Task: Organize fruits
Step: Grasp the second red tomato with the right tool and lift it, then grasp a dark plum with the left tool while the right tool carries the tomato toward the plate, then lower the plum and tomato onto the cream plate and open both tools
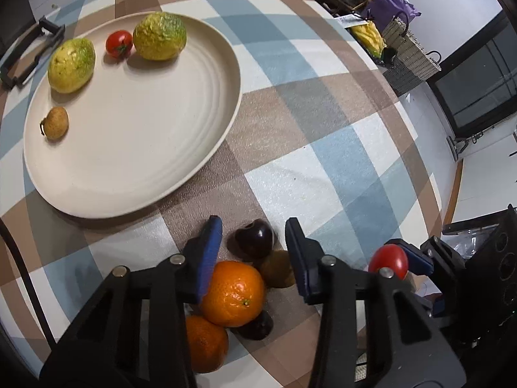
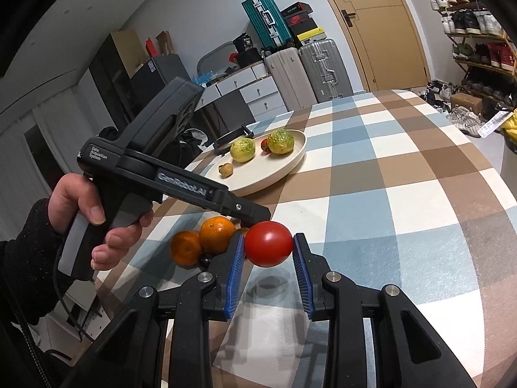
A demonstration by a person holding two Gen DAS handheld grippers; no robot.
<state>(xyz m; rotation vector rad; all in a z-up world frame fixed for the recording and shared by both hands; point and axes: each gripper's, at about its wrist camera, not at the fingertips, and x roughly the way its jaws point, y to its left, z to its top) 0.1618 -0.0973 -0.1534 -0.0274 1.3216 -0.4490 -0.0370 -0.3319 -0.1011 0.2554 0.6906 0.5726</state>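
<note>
Right gripper (image 2: 268,252) clamps a red tomato (image 2: 268,243) clear of the checked tablecloth (image 2: 404,174). Left gripper (image 1: 253,236) stands over a pile near the table's front edge: two oranges (image 1: 232,292), dark plums (image 1: 255,237), a brown fruit half hidden; its pads touch nothing. Cream plate (image 1: 155,161) holds two yellow-green fruits (image 1: 160,36), one small tomato (image 1: 119,43), one small brown fruit (image 1: 56,122).

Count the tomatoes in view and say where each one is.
2. One tomato lies on the plate, between the two green-yellow fruits. The other tomato is held off the table in the right gripper. More could be hidden behind the fruit pile.
</note>
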